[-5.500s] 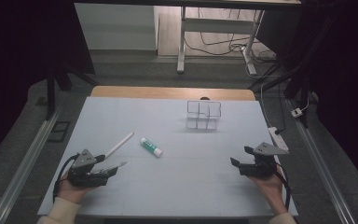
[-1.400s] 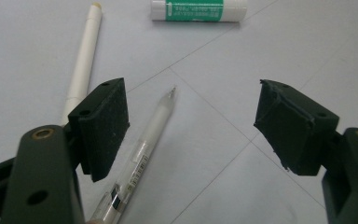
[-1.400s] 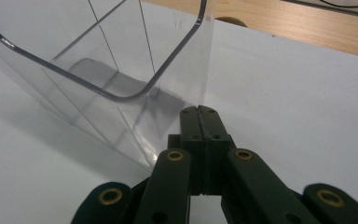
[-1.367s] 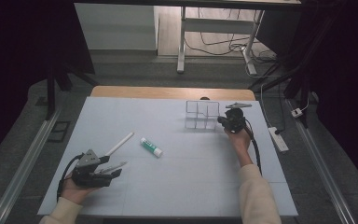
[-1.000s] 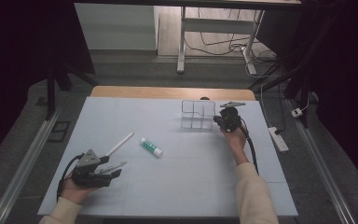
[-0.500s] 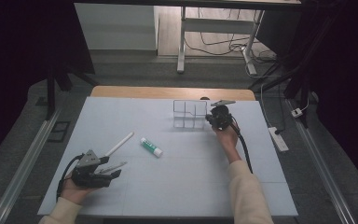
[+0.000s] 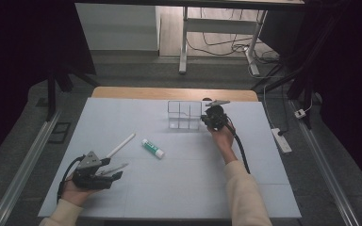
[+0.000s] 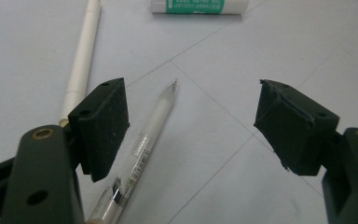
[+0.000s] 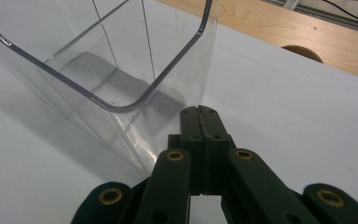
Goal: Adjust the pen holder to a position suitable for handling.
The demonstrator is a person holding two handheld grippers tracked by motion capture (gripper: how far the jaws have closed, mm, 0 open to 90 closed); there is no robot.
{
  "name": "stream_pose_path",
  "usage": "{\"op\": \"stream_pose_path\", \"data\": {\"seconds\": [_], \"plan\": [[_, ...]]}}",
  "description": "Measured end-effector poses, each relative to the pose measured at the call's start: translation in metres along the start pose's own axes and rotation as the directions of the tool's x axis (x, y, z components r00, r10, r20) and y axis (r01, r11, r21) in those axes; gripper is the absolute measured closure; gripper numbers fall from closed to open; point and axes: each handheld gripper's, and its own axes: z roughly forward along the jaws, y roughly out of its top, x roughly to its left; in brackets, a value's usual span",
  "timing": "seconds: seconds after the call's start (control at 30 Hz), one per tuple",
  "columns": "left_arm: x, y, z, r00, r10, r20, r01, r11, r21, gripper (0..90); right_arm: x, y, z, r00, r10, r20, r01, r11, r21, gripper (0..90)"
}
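Two grippers work over a pale grey table [image 7: 179, 188] whose far edge meets a strip of bare wood; its middle and near right stretch are open surface. A clear plastic organizer [image 7: 185, 114], divided into compartments, stands upright near the far edge, well apart from the things at the near left.

The right gripper [image 7: 210, 117] sits just beside the organizer's right wall, its tip against or almost against the clear plastic; in the right gripper view the black jaws are pressed flat together with nothing between them, and their tip meets the foot of the rounded corner of the organizer [image 9: 116, 79]. Whether they actually push on the wall cannot be told. The right hand [image 7: 222, 136] reaches far forward, the sleeved forearm stretched diagonally up the table and the cable trailing back along it.

The left gripper [image 7: 115, 170] rests low at the near left, held in the left hand [image 7: 75, 190] near the table's front edge. Its jaws stand spread wide, pads clear of everything. A clear pen [image 8: 142, 154] lies on the table between them, close beside the left pad, tip pointing away. A white pen [image 8: 81, 60] lies beyond that pad, and a green-labelled glue stick [image 8: 199, 5] lies farther off.
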Motion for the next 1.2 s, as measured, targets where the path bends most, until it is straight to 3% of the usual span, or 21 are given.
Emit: {"op": "stream_pose_path", "data": {"seconds": [0.23, 0.67, 0.87, 1.2], "plan": [[0.000, 0.000, 0.000, 1.0000, 0.000, 0.001, 0.000, 1.0000, 0.001, 25.5, 0.007, 0.005, 0.002, 0.9996, -0.025, -0.008, 0.025, 0.9997, -0.001, 88.8], [0.001, -0.001, -0.001, 1.0000, -0.006, -0.002, 0.006, 1.0000, -0.001, 25.4, 0.008, 0.003, 0.001, 0.9995, -0.026, -0.015, 0.026, 0.9997, -0.001, 88.8], [0.002, -0.001, 0.000, 1.0000, -0.006, -0.005, 0.006, 1.0000, -0.001, 25.4, 0.003, -0.003, -0.014, 0.9995, -0.007, -0.029, 0.007, 0.9997, -0.024, 88.9], [0.002, -0.001, 0.000, 0.9999, -0.007, -0.013, 0.007, 1.0000, 0.003, 25.4, 0.003, -0.023, -0.051, 0.9969, -0.057, -0.054, 0.054, 0.9971, -0.054, 88.9]]}}
